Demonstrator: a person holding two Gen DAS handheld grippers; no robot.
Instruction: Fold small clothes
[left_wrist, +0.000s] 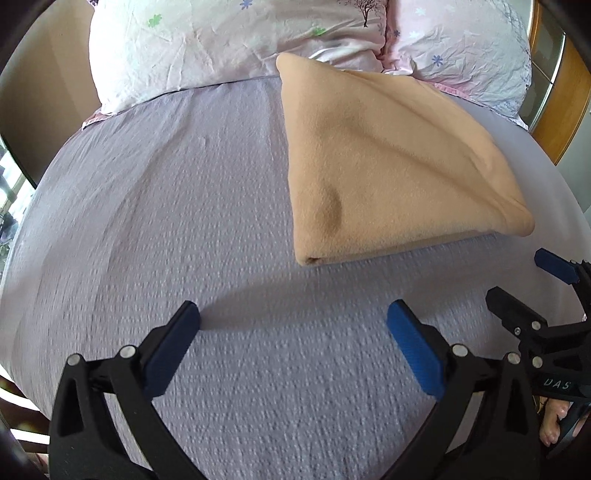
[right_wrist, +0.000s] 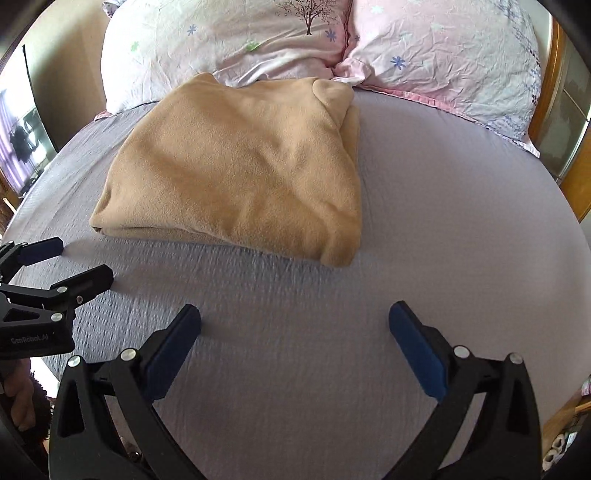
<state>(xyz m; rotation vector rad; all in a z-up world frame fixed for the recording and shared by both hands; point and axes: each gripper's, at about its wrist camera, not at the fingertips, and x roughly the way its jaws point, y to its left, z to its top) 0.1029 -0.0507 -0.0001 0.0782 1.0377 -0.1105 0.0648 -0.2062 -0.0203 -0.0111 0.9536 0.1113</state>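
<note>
Fleece (right_wrist: 240, 166) lies folded on my bedsheet (right_wrist: 443, 221), its underlayers hidden; my left gripper (left_wrist: 293, 321) and right gripper (right_wrist: 294, 321) hover spread, empty, nearer me.

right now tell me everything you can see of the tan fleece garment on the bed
The tan fleece garment is a soft, fuzzy, peach-tan piece folded into a thick, roughly square bundle of several layers, with a few creases and a rounded lump at its far corner. It lies flat on the lavender textured bedsheet, its far edge against the floral pillows. Neither pair of tongs touches it.
</note>
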